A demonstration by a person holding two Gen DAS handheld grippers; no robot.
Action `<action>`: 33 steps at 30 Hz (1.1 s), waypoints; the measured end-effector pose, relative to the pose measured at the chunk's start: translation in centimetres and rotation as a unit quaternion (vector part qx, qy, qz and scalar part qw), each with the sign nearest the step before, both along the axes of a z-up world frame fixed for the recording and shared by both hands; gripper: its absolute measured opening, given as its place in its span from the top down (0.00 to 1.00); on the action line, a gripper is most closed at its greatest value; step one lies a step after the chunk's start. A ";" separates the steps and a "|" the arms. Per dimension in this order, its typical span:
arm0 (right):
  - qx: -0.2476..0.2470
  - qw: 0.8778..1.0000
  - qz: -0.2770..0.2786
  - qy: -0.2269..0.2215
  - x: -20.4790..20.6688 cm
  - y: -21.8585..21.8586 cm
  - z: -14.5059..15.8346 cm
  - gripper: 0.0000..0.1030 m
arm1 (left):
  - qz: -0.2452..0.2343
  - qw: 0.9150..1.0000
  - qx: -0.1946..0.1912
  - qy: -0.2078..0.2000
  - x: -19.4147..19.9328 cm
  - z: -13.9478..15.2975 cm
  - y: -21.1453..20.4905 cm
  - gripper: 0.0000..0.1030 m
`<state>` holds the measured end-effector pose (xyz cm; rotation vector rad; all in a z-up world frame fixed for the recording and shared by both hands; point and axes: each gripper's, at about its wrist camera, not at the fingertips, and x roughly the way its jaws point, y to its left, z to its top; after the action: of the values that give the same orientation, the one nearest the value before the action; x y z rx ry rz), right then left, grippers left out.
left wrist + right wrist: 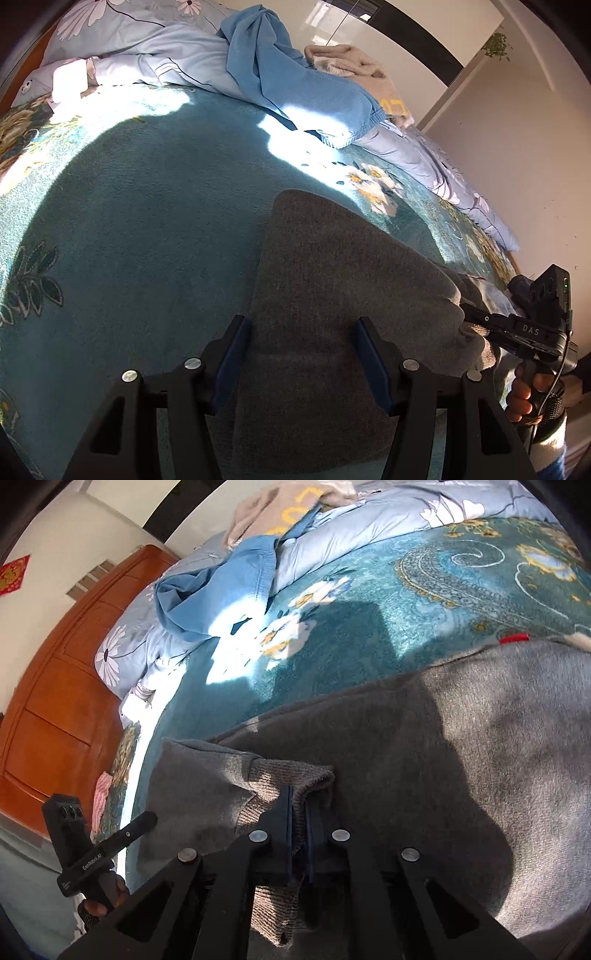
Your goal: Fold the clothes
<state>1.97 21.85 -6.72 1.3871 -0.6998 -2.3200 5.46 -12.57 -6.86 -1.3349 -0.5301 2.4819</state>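
Two tongs over a grey sweater [461,757] on the bed [129,221]: right tongs [299,805] clenched on its ribbed cuff [291,771]; left tongs [301,328] released, straddling the sleeve [314,258].

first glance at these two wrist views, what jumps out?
The grey sweater fills the near part of the teal floral blanket, and the right claw is shut on its ribbed hem. The left claw hangs open over another part of it. Further back, a crumpled blue garment lies in a sun patch.
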 end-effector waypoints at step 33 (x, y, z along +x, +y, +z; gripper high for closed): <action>-0.165 0.911 -0.373 0.058 17.6 21.8 -0.9 0.44 | -0.202 0.979 -0.010 0.035 2.1 3.1 19.6 0.35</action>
<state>19.59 43.61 -7.61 0.9028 -1.7284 -2.5940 7.57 7.03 -3.72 -1.2152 -0.1936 2.1924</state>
